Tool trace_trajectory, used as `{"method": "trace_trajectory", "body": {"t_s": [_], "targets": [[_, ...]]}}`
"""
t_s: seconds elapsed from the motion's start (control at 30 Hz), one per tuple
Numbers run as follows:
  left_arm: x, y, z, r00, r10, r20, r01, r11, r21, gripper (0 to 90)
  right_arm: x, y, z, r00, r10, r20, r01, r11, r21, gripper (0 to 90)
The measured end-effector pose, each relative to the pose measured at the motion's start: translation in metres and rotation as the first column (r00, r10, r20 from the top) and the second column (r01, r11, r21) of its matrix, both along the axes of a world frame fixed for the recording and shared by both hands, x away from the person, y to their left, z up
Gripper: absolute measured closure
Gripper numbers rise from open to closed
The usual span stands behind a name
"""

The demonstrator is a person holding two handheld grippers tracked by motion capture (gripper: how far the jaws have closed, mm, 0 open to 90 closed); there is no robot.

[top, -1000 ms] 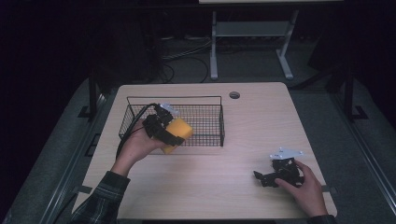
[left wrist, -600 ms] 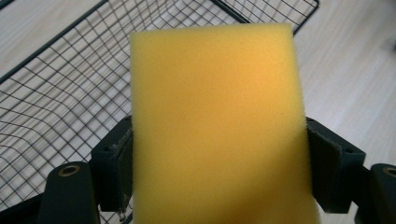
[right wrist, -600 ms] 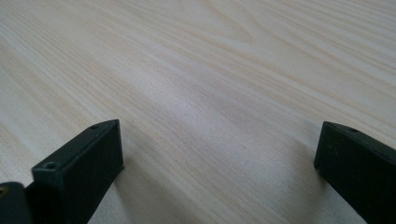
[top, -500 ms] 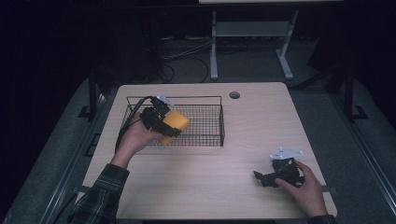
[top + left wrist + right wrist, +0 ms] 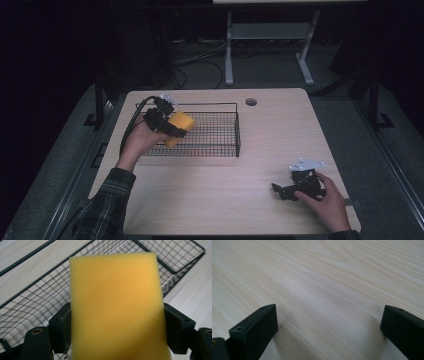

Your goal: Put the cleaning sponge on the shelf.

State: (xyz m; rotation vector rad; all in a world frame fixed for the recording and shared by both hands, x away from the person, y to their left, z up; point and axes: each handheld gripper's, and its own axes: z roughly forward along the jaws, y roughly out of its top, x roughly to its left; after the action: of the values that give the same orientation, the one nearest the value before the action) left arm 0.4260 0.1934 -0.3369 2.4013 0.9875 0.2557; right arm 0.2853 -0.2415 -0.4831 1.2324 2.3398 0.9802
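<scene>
A dark room surrounds a pale wooden table (image 5: 225, 200), with a grey metal stand and loose cables on the floor beyond its far edge. A black wire basket (image 5: 220, 135) sits on the far left part of the tabletop, and a small round grommet hole (image 5: 251, 102) lies in the wood just to its right, near the far edge.

The left gripper (image 5: 167, 122) is held above the left end of the basket, its 2 jaws pinching a yellow sponge (image 5: 177, 127) by its sides. In the left gripper view the sponge (image 5: 115, 307) stands between the black pads, which press against both of its edges, with the basket's mesh (image 5: 35, 297) under and behind it.

The right gripper (image 5: 287, 190) rests near the table's near right corner, well apart from the basket. In the right gripper view its jaws are spread wide, with bare wood grain (image 5: 324, 285) between them.
</scene>
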Motion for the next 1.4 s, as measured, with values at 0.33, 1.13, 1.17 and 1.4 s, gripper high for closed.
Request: {"method": "trace_trajectory", "body": {"t_s": [0.33, 1.13, 1.17, 1.4], "targets": [[0.014, 0.019, -0.004, 0.9975, 0.07, 0.008, -0.07, 0.9975, -0.004, 22.7, 0.0, 0.0, 0.0, 1.0, 0.0, 0.0, 0.0, 1.0, 0.0, 0.4], [0.039, 0.06, -0.025, 0.9753, 0.22, 0.018, -0.221, 0.9746, 0.039, 22.7, 0.0, 0.0, 0.0, 1.0, 0.001, 0.003, -0.001, 1.0, -0.001, 0.4], [0.04, 0.062, -0.026, 0.9739, 0.226, 0.019, -0.227, 0.9732, 0.036, 22.7, 0.0, 0.0, 0.0, 1.0, 0.001, 0.003, -0.001, 1.0, -0.001, 0.4], [0.044, 0.069, -0.038, 0.9686, 0.249, 0.001, -0.249, 0.9678, 0.041, 22.7, 0.0, 0.0, 0.0, 1.0, 0.001, 0.002, -0.001, 1.0, -0.001, 0.4]]}}
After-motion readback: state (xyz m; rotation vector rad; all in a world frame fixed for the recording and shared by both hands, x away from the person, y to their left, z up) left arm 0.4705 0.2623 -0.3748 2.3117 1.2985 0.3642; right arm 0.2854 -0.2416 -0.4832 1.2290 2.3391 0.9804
